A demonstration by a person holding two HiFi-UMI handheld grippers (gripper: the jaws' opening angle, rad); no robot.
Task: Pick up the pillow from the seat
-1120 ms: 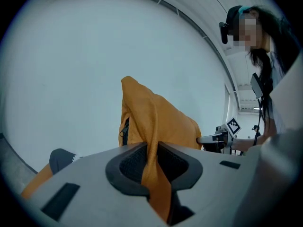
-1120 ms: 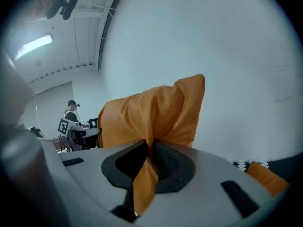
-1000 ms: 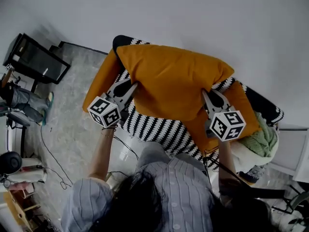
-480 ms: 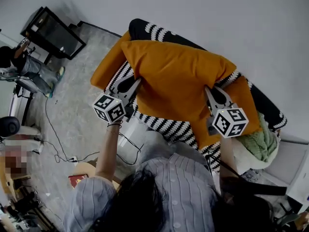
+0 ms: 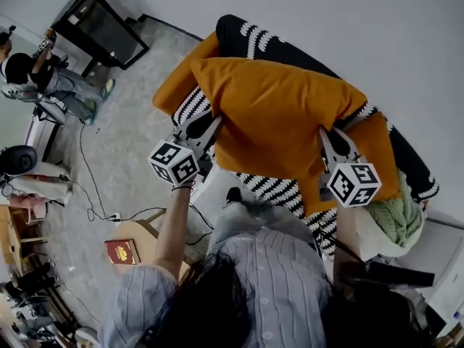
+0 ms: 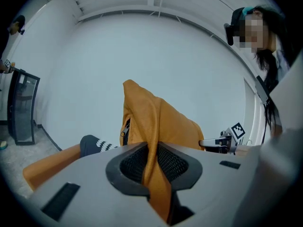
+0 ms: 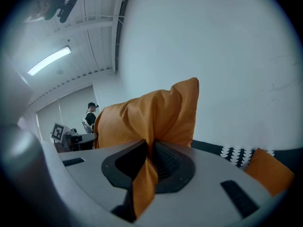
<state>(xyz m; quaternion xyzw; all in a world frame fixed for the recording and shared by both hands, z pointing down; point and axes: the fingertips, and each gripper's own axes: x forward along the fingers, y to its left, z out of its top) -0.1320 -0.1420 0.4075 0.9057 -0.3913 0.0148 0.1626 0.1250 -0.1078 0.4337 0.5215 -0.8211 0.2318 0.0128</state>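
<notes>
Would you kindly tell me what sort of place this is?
Probably a living-room corner staged in a lab or studio: a patterned sofa and orange pillow, cables trailing across the floor, and a strip light overhead.

No text, label, brand or number is legible in any view.

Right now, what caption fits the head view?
Left gripper and right gripper pinch the pillow over the seat.
</notes>
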